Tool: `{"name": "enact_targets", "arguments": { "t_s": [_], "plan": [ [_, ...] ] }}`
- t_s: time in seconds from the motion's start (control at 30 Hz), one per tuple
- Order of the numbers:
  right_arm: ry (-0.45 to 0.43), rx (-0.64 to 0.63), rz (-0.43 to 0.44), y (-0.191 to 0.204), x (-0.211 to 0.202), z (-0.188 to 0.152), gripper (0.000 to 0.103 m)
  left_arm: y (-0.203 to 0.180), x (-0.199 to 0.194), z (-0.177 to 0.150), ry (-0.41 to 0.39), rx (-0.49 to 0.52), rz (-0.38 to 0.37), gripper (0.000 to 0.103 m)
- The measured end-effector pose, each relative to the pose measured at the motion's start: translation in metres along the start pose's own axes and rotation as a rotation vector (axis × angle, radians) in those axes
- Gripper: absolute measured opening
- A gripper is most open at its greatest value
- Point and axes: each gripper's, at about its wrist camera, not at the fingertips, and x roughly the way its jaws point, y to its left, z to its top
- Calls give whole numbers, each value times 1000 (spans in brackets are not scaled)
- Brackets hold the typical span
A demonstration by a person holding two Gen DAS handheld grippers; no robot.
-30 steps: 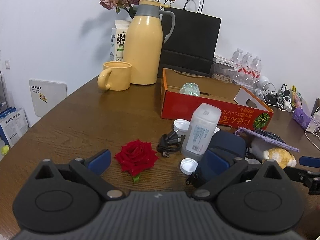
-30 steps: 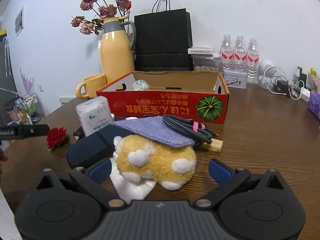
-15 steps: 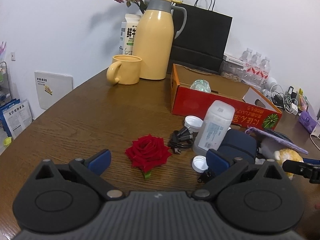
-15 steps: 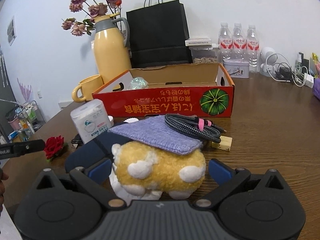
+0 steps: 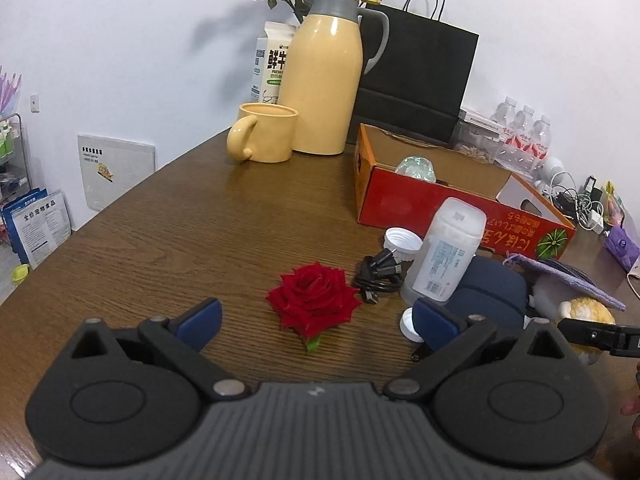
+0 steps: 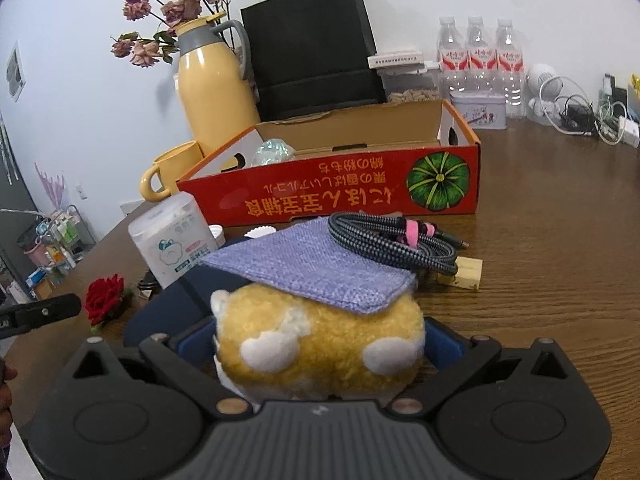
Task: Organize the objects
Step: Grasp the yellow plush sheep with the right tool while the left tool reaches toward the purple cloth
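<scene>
Beyond both grippers stands the red cardboard box [image 6: 328, 196]. The right gripper [image 6: 320, 344] is spread wide, its 2 fingers flanking the yellow plush toy [image 6: 320, 344] without pressing it. The left gripper [image 5: 316, 322] gapes open, the red rose [image 5: 314, 300] just ahead between its fingers.

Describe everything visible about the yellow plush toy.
The yellow plush toy is fuzzy golden-yellow with white patches, lying on the wooden table. A purple knitted cloth lies on its top. It sits between the right gripper's open blue jaws; contact is unclear. A dark blue pouch lies beside it.
</scene>
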Motion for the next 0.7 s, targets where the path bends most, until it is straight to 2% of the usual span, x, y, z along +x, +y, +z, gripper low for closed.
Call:
{"name": "enact_targets", "arguments": {
  "t_s": [0.33,0.47,0.7],
  "plan": [
    [37,50,37,-6,17,5,103,7,-4,-2,-1,-19,13,103],
    [26,41,35,-5,13,5,97,7,-6,-3,-1,-21,18,103],
    [-15,31,71,-2,-8,1,94,6,-9,-3,-7,-23,14,103]
  ]
}}
